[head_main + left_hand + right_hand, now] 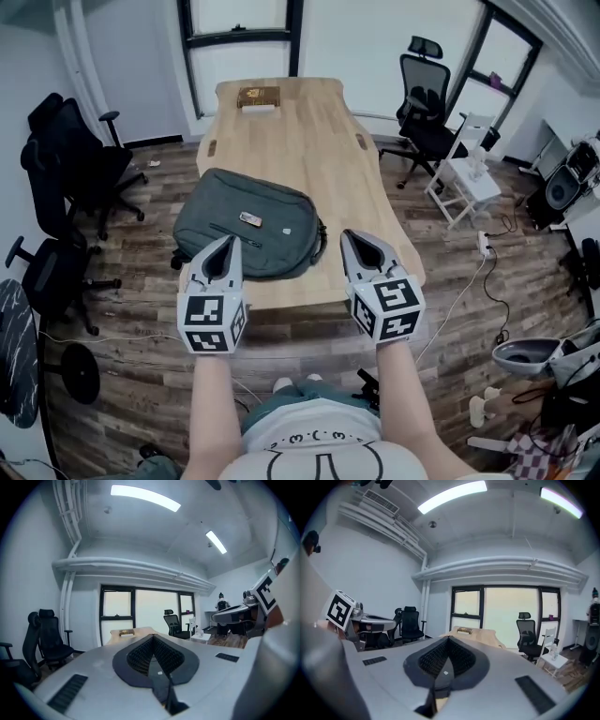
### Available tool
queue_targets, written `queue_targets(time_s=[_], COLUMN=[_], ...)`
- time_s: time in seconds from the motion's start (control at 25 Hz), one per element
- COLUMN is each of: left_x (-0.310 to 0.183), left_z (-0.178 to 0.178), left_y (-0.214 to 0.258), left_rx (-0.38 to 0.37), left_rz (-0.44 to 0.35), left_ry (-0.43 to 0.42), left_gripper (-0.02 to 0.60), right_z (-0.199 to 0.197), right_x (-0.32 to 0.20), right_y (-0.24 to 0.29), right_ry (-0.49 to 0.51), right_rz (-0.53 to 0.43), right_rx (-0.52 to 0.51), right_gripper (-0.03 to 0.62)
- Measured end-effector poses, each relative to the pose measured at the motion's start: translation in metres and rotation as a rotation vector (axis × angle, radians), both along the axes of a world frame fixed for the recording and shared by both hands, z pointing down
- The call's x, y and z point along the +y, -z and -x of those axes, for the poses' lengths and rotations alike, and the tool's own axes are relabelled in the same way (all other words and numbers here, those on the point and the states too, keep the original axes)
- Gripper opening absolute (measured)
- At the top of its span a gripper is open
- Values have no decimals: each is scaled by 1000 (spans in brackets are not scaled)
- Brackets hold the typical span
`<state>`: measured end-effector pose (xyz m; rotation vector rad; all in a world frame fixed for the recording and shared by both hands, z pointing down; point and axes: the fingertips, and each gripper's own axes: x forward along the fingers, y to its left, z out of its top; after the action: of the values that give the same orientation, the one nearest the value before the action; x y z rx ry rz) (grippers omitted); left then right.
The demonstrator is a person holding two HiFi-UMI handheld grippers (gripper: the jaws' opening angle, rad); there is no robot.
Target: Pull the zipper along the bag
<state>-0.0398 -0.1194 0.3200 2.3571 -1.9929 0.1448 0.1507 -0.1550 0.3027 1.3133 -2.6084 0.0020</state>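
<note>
Head view: grey bag [253, 246] flat on table [300, 131], contents unseen.

Black office chairs [70, 164] flank a wooden table [300, 141] bearing perhaps a box [258, 96].

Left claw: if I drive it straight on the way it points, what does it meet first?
Way looks free nearby: the left claw aims above the bag. First in line is probably the table at its far end, else the window; depth unclear.
</note>
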Motion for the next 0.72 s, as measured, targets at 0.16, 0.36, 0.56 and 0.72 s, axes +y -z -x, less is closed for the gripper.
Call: queue_targets(time_s=[0.16,0.36,0.56,0.72], left_x=[3,7,14,18], left_z=[-9,-14,-11,-14], left_y=[28,61,78,83], left_rx=[-51,-66,-41,-41], left_rz=[-58,-132,-195,-227], left_ry=[9,17,41,45], left_gripper=[15,15,15,15], right_z=[-1,1,-3,-8], right_x=[0,5,11,15], right_y=[27,56,75,77], right_ry=[8,31,31,21], right_rz=[-75,-151,-225,-245], right_rx=[-1,-4,-17,-18], right_gripper=[51,51,51,51])
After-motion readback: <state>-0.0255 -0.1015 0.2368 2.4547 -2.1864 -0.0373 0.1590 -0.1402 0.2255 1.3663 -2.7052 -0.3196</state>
